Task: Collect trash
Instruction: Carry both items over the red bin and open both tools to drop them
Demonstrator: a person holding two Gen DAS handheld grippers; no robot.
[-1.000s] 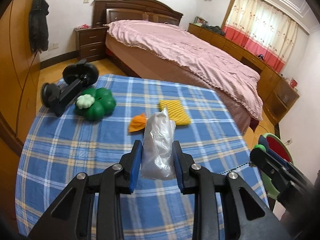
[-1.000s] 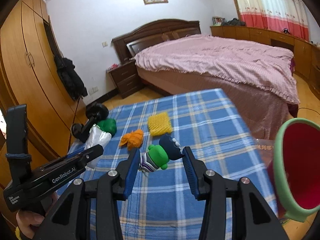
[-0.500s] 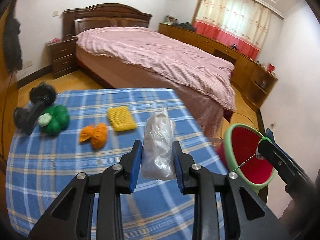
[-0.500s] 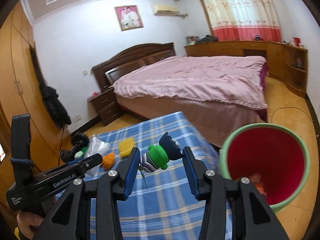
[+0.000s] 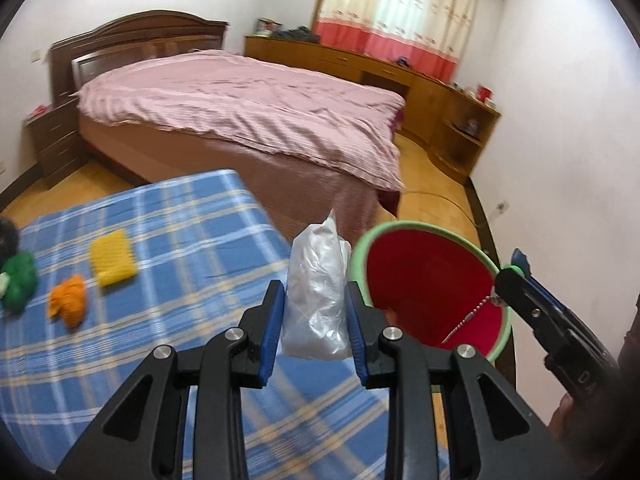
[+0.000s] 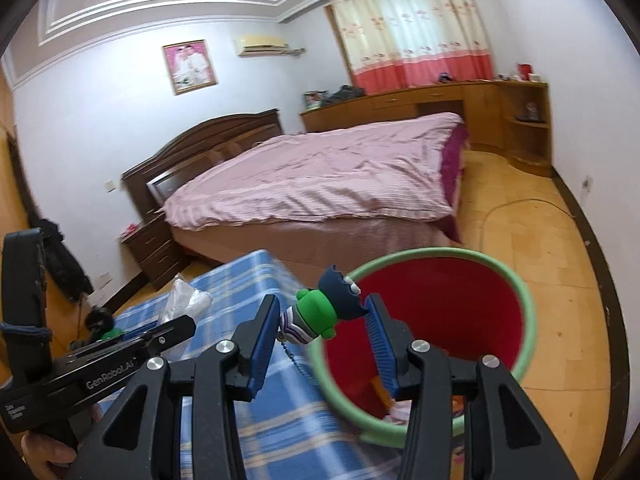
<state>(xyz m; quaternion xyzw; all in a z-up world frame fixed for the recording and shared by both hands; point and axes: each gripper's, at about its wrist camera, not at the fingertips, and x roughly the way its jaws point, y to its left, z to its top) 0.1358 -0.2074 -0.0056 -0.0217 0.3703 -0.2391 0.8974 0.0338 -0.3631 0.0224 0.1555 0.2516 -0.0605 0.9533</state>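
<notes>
Your left gripper (image 5: pixel 314 320) holds a bag (image 5: pixel 316 300), right gripper (image 6: pixel 320 336) a toy (image 6: pixel 324 312); plaid desk (image 5: pixel 160 240) near, bed (image 5: pixel 240 112) far.

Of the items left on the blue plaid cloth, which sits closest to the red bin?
The yellow sponge. It lies nearest the bin; the orange item is farther left, and the green toy sits at the far left edge.

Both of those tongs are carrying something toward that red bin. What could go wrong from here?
The left tongs hold the clear plastic bag beside the bin's rim, still over the table's edge; released now, it could miss. The green toy figure in the right tongs hangs above the near rim, so it might bounce out.
</notes>
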